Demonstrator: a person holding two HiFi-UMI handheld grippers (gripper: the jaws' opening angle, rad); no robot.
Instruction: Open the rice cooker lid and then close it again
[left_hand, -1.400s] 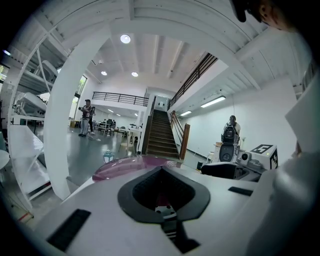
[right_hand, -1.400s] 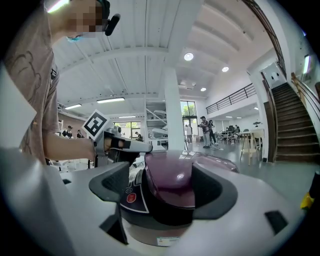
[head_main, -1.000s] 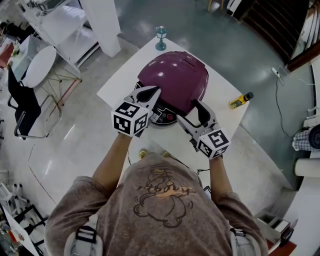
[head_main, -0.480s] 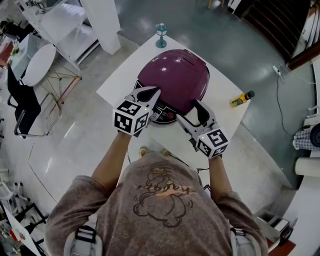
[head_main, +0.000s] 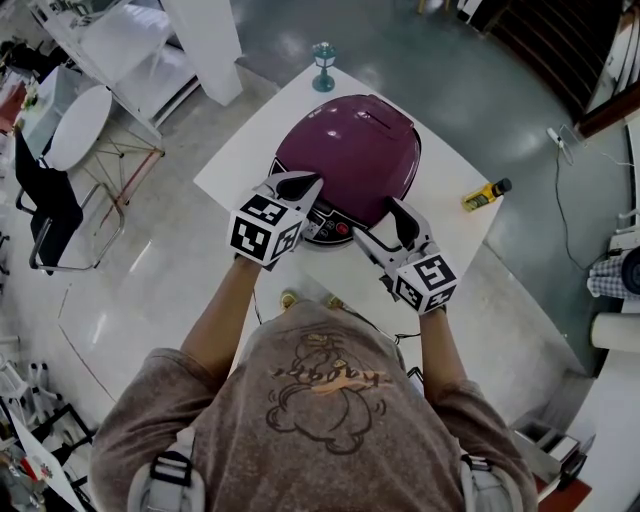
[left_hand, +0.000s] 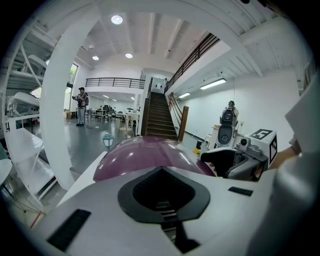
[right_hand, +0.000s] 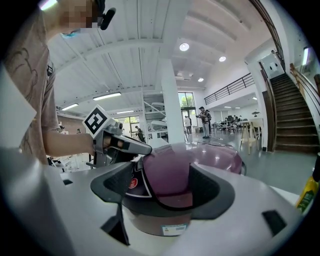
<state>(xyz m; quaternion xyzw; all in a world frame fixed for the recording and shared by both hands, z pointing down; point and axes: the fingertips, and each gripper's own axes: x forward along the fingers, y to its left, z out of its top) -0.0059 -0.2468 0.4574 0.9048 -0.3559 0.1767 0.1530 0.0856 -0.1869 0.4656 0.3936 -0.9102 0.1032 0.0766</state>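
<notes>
**Head view.** Little has changed over the last second. The left gripper (head_main: 310, 181) has been tilted slightly at the front left of the rice cooker (head_main: 350, 150), and the right gripper (head_main: 388, 222) has been kept at its front right. The purple lid (head_main: 345, 135) is seen closed in all three frames. The opening step is therefore judged not yet begun, and the grippers appear only to be settled for it. The cooker stands in the middle of the white tabletop (head_main: 240, 165). Counted on it are one rice cooker, one small teal ornament (head_main: 322, 68) at the far corner, and one yellow bottle-like object (head_main: 483, 195) at the right. Two grippers are counted.

**Left gripper view.** The left gripper (left_hand: 161, 170) is shown with its jaws brought together. Only an empty dark hollow is left between the pads, and nothing is held. Its tip is pointed at the lid (left_hand: 145, 155); contact cannot be confirmed. One right gripper (left_hand: 215, 160) and one teal ornament (left_hand: 108, 141) are seen beyond.

**Right gripper view.** The jaws of the right gripper (right_hand: 167, 185) are held wide apart, as they were a second ago. The cooker's front corner (right_hand: 170, 175) is framed between them, beside one red button (right_hand: 131, 183). Pressure from the pads is not evident. One left gripper (right_hand: 137, 147) is seen across the lid.
</notes>
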